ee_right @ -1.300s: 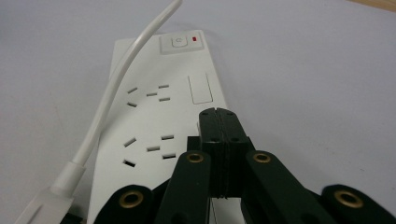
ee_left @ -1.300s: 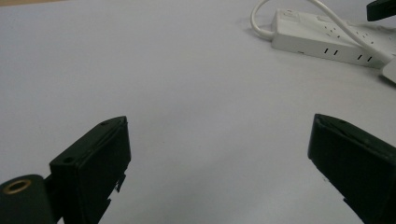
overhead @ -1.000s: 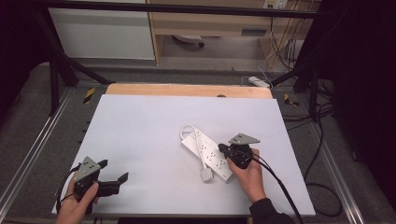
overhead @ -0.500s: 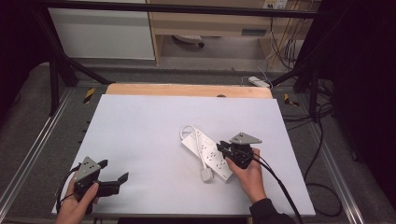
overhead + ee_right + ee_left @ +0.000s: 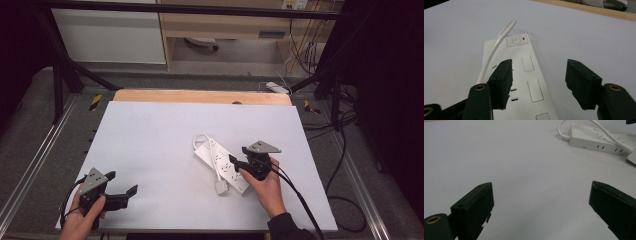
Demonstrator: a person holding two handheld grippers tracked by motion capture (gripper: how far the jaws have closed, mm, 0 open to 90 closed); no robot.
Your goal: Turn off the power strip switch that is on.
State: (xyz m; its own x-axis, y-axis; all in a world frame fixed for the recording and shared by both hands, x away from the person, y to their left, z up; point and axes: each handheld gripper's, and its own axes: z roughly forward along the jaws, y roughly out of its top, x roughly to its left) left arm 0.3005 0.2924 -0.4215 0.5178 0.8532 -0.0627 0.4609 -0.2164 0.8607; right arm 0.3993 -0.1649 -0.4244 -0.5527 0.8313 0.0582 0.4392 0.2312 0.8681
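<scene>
The right gripper (image 5: 539,82) has its two black, blocky plastic jaws spread wide with nothing clamped between them; they straddle the top face of a white plastic power strip (image 5: 524,82), one jaw over its cable-side edge, the other beyond its far edge above the counter. In the right gripper view the strip's smooth face carries a square power button (image 5: 516,40) marked with a faint power symbol, a small red indicator (image 5: 524,38) beside it, and a row of rectangular covered sockets; no brand lettering can be read. A round white cable (image 5: 495,48) runs along the strip's long side.

In the high view the right gripper (image 5: 235,162), topped by a grey three-cornered plate, is held by the person's right hand (image 5: 265,187) at the strip's near half. The power strip (image 5: 222,162) lies diagonally right of the counter's middle, its cable looping over it to a white plug (image 5: 221,187) resting on the counter just beside its near end.

The left gripper (image 5: 541,195) also stands wide open and holds nothing, its matte black jaws low over the bare surface. In the high view it (image 5: 122,186) sits near the front-left corner, well apart from the strip, gripped by the left hand (image 5: 82,220).

The counter (image 5: 160,135) is a smooth, matte white sheet with a pale wooden strip (image 5: 200,96) along its far edge.
</scene>
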